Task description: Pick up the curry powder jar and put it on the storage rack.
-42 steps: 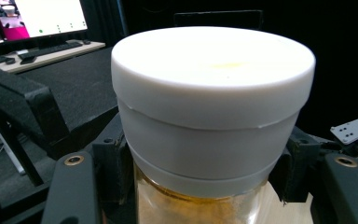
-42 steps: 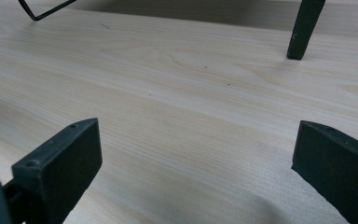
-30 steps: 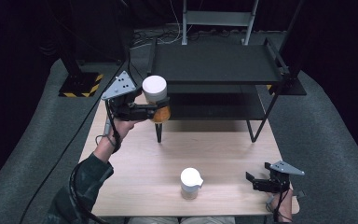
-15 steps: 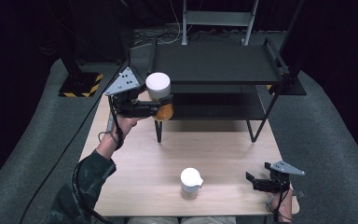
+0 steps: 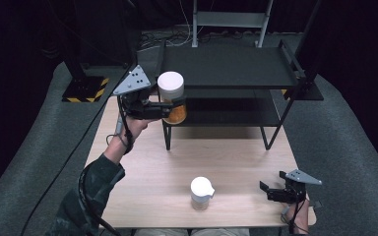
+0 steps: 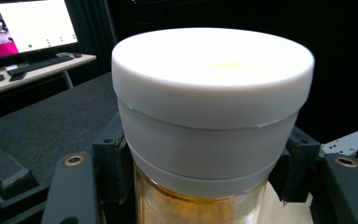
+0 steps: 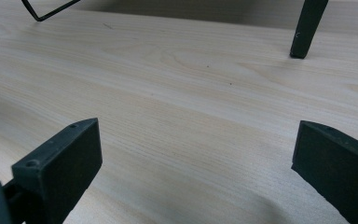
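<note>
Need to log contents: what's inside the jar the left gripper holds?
Orange-yellow powder shows through the jar glass below its white lid. The lid and left gripper hide the fill level.

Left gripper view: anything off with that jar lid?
Yes. The white lid on the jar of orange powder shows a thin, uneven line running round its side wall, with a small chip-like notch at the right. It may be a crack or a moulding seam. No spill visible; the left hand-held gripper clamps the jar upright.

The jar [image 6: 200, 205] looks like clear glossy glass under a smooth matt white plastic lid [image 6: 213, 79], the counter [image 7: 177, 93] is pale, finely grained wood, and the shelf [image 5: 229, 66] is matt black metal
</note>
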